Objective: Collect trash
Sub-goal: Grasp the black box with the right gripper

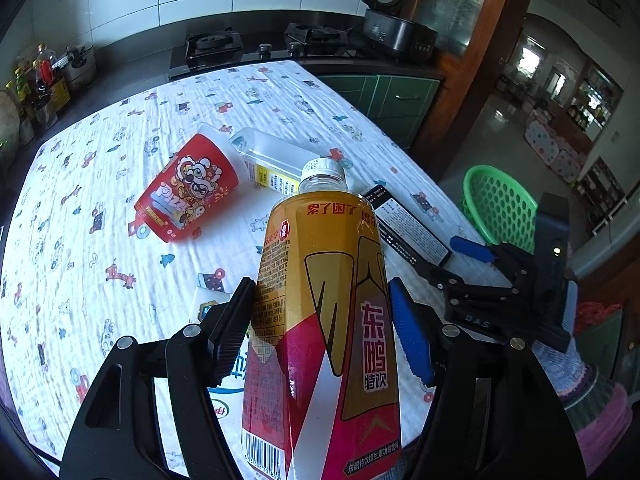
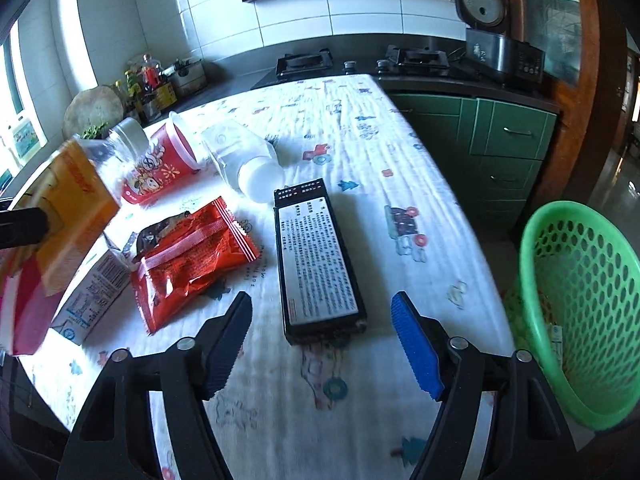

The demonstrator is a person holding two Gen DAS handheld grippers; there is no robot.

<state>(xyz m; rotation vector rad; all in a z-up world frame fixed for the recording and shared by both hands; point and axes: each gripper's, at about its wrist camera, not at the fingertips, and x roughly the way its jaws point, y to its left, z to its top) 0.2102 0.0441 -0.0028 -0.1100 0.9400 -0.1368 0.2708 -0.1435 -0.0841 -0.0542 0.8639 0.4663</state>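
Observation:
My left gripper [image 1: 322, 320] is shut on a yellow and red drink bottle [image 1: 320, 312] with a white cap, held above the table; the bottle also shows at the left of the right wrist view [image 2: 60, 216]. My right gripper [image 2: 322, 340] is open and empty, just short of a flat black box [image 2: 318, 256] lying on the cloth. A red snack wrapper [image 2: 192, 260], a milk carton [image 2: 96, 292], a red paper cup [image 1: 188, 188] and a clear plastic bottle [image 2: 244, 160] lie on the table. A green mesh basket [image 2: 580, 308] stands off the table's right edge.
The table has a white patterned cloth [image 2: 360, 128]. Behind it are a stove [image 2: 356, 62], a rice cooker [image 2: 492, 28] and green cabinets [image 2: 500, 140]. Jars and pots [image 2: 160, 80] stand on the counter at the back left.

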